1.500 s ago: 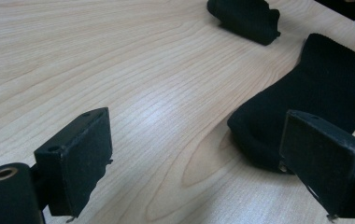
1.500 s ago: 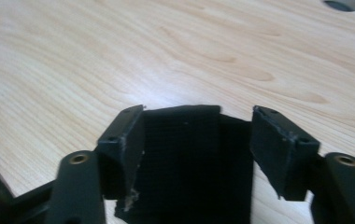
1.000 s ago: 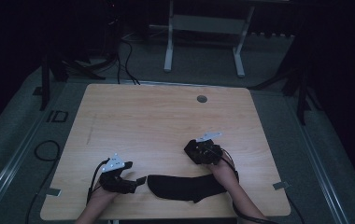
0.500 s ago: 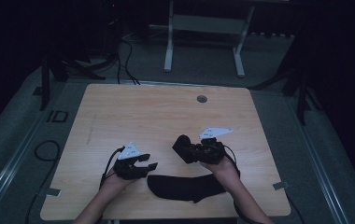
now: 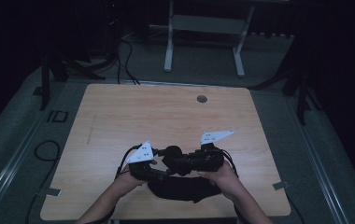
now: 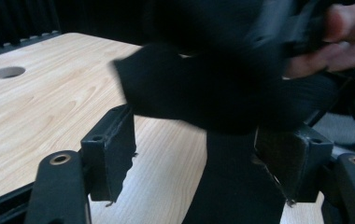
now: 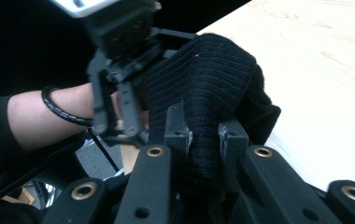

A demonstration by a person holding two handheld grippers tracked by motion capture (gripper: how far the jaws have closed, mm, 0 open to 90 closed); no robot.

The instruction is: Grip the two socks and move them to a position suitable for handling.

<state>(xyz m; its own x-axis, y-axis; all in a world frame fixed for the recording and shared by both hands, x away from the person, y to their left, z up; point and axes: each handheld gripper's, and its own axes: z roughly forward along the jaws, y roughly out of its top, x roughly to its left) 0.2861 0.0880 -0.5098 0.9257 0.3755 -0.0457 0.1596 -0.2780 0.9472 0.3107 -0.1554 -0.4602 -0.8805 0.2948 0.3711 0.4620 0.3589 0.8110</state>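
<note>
Two grippers, one black sock, one table.

On the left, the left gripper (image 5: 159,175) has its jaws apart, having just been opening, with the sock (image 6: 189,93) hanging between them unpinched; to the right, the right gripper (image 7: 203,133) is clamped on the sock, lifting one end above the table (image 5: 166,116).

A dim lab or recording studio: bare wooden table (image 5: 166,116) with a cable hole (image 5: 202,99), grey carpet, floor cables (image 5: 45,151), metal stand legs (image 5: 203,44)
</note>
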